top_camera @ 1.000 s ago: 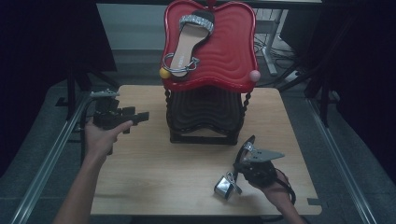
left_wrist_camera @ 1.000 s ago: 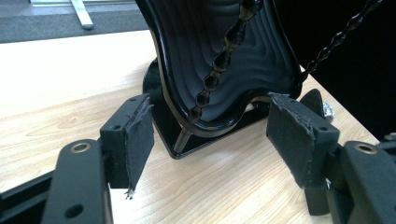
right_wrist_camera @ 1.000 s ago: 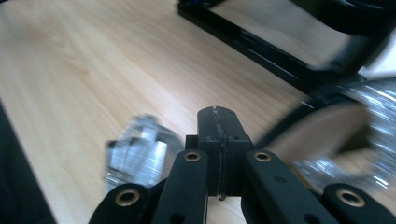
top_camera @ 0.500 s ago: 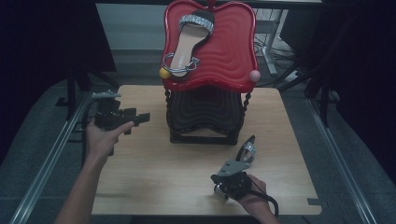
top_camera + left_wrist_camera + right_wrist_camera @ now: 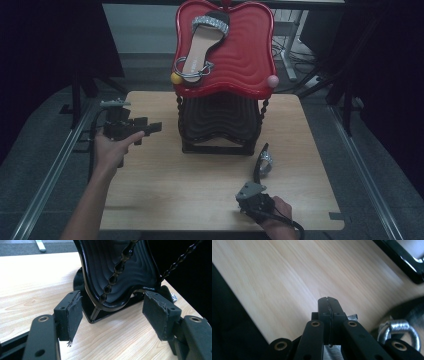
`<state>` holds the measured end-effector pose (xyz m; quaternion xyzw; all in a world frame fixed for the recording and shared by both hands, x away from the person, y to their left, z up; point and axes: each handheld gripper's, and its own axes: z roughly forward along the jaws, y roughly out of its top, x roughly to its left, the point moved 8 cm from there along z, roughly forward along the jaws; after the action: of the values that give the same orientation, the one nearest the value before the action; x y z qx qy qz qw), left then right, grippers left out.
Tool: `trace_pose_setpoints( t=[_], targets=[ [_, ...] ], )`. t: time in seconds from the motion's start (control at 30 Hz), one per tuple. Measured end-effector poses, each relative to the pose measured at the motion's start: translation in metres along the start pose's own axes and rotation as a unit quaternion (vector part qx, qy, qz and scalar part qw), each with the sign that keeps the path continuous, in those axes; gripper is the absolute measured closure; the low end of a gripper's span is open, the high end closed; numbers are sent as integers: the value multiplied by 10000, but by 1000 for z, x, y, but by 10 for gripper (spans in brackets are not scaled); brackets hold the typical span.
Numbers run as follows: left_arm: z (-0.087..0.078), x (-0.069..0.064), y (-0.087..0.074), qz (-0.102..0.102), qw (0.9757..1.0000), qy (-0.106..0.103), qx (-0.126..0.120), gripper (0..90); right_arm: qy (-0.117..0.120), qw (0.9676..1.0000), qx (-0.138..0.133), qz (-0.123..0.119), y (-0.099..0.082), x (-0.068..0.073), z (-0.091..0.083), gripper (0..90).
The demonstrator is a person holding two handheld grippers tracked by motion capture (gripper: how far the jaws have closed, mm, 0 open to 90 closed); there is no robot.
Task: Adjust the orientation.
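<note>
A red wavy display board [image 5: 240, 60] stands on a black stand [image 5: 220, 125] at the back of the wooden table [image 5: 165, 200]. One sandal [image 5: 200, 47] with silver straps rests on the board. A second sandal [image 5: 263, 162] lies on the table to the right of the stand's base. My left gripper [image 5: 147, 132] hovers left of the stand, open and empty, and faces the stand's foot [image 5: 120, 272]. Near the front edge, my right gripper [image 5: 245, 199] is shut, pads together [image 5: 328, 302]. The sandal's silver strap [image 5: 399, 331] lies close beside its jaws; I cannot see whether any strap is pinched.
A yellow ball [image 5: 176, 78] and a pink ball [image 5: 272, 80] sit at the board's lower corners. Beaded black struts [image 5: 117, 277] run down the stand. Metal rails [image 5: 55, 165] flank the table. Bare wood stretches between the two hands.
My right hand has drawn back toward the table's front edge and a little left. The second sandal now lies on the table just beyond it. The left hand has stayed put.
</note>
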<state>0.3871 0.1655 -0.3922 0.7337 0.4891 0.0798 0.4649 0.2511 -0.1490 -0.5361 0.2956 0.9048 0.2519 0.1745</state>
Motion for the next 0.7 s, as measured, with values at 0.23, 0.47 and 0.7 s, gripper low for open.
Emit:
trace_pose_setpoints(
  t=[0.23, 0.47, 0.7],
  targets=[
    [1, 4, -3, -52, 10000, -18, -14, 323, -113, 9995, 90, 289, -34, -14, -22, 900],
    [0, 4, -5, -90, 10000, -22, -30, 324, -227, 9971, 279, 676, -69, -53, -42, 900],
    [1, 4, -4, -111, 9999, -40, -26, 325, -358, 9931, 303, 1077, -91, -90, -51, 900]
  ],
)
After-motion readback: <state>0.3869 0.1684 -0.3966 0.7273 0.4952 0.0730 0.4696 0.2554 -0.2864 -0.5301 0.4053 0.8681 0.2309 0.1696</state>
